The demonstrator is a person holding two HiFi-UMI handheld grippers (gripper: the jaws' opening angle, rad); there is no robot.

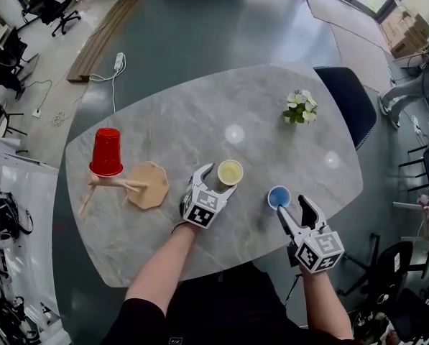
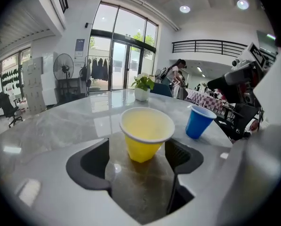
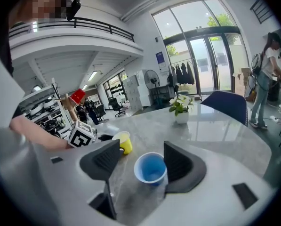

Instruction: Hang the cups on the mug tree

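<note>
One red cup [image 1: 106, 152] hides the mug tree's [image 1: 139, 186] top.

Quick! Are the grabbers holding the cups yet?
Left gripper: open, with the small yellow disposable cup between its jaws, not squeezed.
Right gripper: open, with the small blue disposable cup between its jaws, not squeezed.

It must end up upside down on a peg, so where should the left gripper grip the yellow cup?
Pinch the yellow cup by its side wall below the rim, coming from the near side, where the left gripper stands open. It stands upright, widest at the rim, which should stop it slipping down.
</note>
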